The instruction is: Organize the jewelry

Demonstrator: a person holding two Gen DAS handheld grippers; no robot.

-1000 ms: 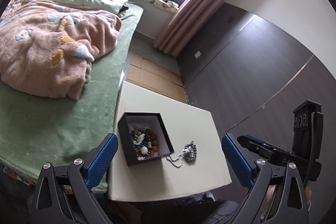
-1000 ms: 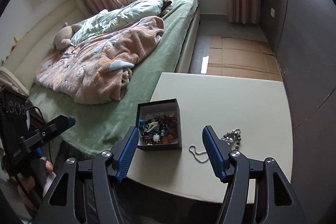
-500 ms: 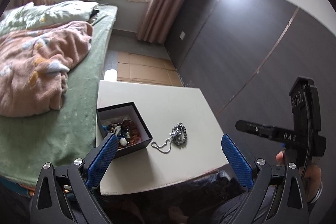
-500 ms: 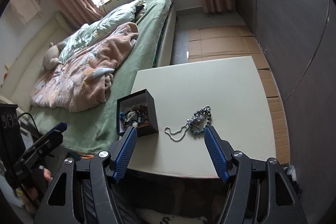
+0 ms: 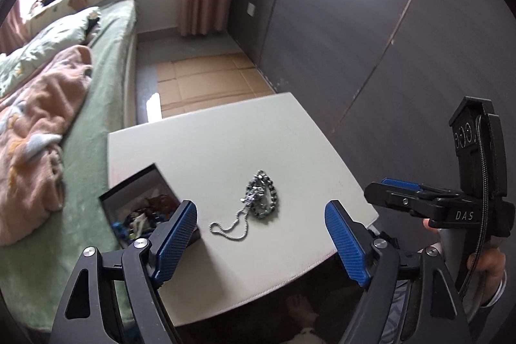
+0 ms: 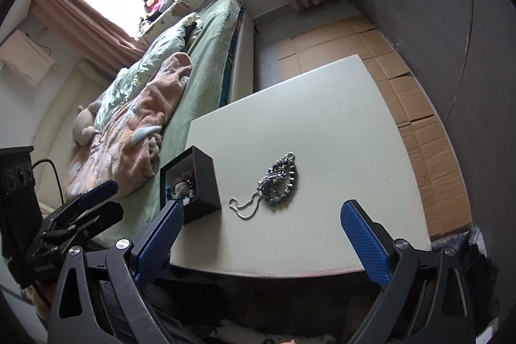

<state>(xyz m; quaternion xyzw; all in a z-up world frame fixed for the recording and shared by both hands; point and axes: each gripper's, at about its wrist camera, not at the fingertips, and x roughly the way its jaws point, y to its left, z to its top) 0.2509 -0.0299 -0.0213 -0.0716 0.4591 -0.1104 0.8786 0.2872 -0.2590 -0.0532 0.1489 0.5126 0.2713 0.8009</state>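
I hold both tongs above the near edge of the white table [image 5: 232, 144], and neither touches anything. My left tongs [image 5: 261, 234] stand released, fingers wide apart, with nothing between them. My right tongs [image 6: 262, 236] are spread the same way and carry nothing.

The necklace [image 5: 260, 199] lies on the tabletop near the middle of the near half: a heap of dark beads with a thin silver chain [image 5: 230, 226] trailing from it toward the near edge. Just beside it, close to the table's left edge next to the bed [image 5: 106, 60], sits the small black box [image 5: 138, 199], open on top and holding a tangle of other beads. The chain and the box are near each other but apart.
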